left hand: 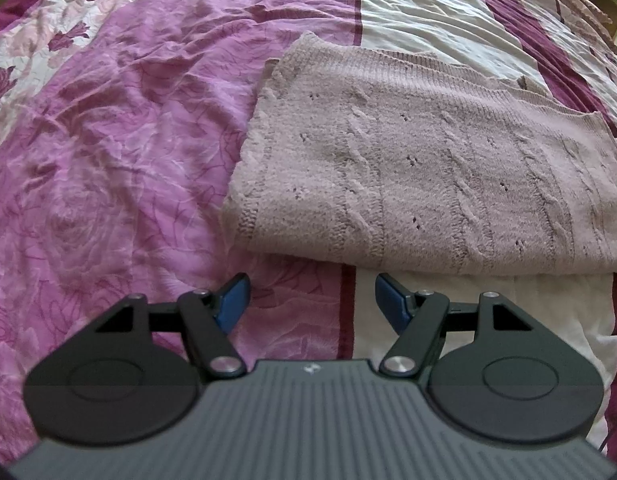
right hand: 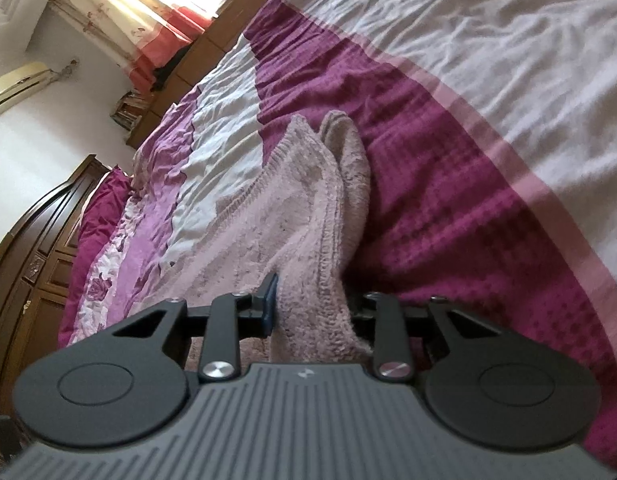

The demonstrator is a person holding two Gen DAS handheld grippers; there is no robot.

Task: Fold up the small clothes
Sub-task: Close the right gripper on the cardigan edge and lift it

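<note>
A pale pink cable-knit sweater (left hand: 428, 168) lies folded flat on the bed, to the right of centre in the left wrist view. My left gripper (left hand: 312, 304) is open and empty, just short of the sweater's near edge. In the right wrist view my right gripper (right hand: 312, 304) is shut on a bunched edge of the same sweater (right hand: 308, 216), which rises in a fold between the blue pads (right hand: 270, 304). The right finger is hidden behind the knit.
The bed is covered by a purple, white and floral quilt (left hand: 108, 140) with a dark magenta band (right hand: 448, 184). A dark wooden wardrobe (right hand: 32, 256), a wooden headboard (right hand: 212, 36), curtains and an air conditioner (right hand: 16, 84) lie beyond the bed.
</note>
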